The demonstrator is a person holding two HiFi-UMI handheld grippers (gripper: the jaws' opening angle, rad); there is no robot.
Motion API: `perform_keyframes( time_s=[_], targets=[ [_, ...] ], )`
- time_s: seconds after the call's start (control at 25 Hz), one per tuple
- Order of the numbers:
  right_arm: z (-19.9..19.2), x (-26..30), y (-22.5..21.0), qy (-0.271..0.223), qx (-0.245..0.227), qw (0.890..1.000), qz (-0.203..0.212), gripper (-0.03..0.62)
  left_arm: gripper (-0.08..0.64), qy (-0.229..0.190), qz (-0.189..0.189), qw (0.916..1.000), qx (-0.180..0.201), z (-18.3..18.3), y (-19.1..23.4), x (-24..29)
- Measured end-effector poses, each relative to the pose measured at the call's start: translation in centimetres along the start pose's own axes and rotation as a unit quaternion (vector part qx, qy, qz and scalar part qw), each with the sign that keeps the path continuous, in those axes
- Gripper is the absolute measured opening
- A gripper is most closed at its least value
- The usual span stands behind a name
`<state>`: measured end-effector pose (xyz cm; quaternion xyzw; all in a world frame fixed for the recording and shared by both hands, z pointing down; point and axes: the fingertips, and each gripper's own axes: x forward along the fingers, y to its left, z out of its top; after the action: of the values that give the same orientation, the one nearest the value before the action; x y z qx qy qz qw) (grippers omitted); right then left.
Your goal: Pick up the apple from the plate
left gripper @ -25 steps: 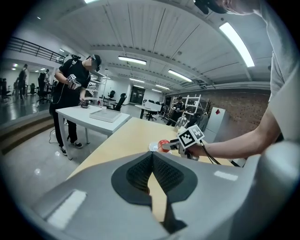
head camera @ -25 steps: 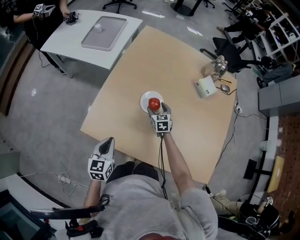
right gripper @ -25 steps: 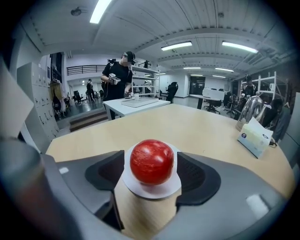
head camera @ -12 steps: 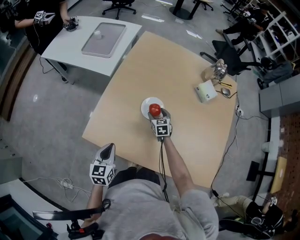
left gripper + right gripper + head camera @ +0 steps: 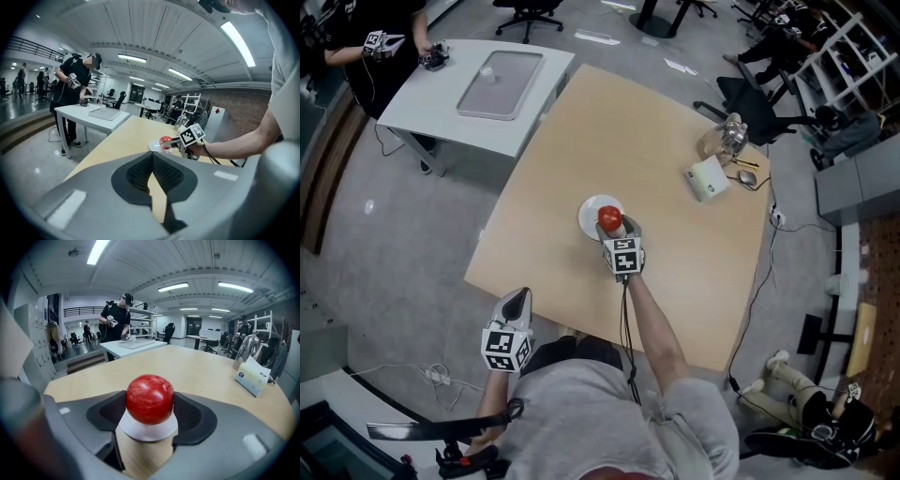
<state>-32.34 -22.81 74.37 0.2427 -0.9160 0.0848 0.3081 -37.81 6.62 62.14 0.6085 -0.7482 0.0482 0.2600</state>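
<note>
My right gripper point(image 5: 616, 227) pinches the apple point(image 5: 609, 217) on the plate point(image 5: 589, 210); my left gripper point(image 5: 517, 298), at 7 o'clock, has its jaws pressed together.

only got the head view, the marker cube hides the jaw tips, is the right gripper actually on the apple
Observer: Yes. In the right gripper view the apple sits between the right gripper's pads, and both pads look pressed against its sides.
Operator: is it lifted
Observer: No. That view shows the apple's underside resting on the white plate.
Operator: left gripper doing anything
Observer: The left gripper view shows the left gripper with its jaws together and nothing between them, facing the table from off its edge.
</note>
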Motion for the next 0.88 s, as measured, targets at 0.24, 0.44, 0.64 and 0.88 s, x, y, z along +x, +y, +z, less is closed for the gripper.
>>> perform_keyframes(
  time_s=[0.24,0.44,0.64,0.88],
  targets=[
    [0.6,-1.9,-0.9,-0.015,0.015,1.0,-0.012,0.322,0.018,-0.001,-0.015,0.9999,0.006,0.3,-0.2,0.6],
    [0.4,-4.4,-2.7,-0.034,0.042,0.998,-0.025,0.323,0.018,-0.002,-0.034,0.9994,0.012,0.4,-1.6,1.7],
    [0.4,-6.7,-4.3,-0.045,0.056,0.996,-0.048,0.322,0.018,0.001,-0.054,0.9983,0.023,0.9,-2.4,2.1],
    [-0.4,-10.5,-6.8,-0.057,0.067,0.992,-0.086,0.323,0.018,0.001,-0.083,0.9958,0.037,1.2,-3.9,2.9]
  ],
)
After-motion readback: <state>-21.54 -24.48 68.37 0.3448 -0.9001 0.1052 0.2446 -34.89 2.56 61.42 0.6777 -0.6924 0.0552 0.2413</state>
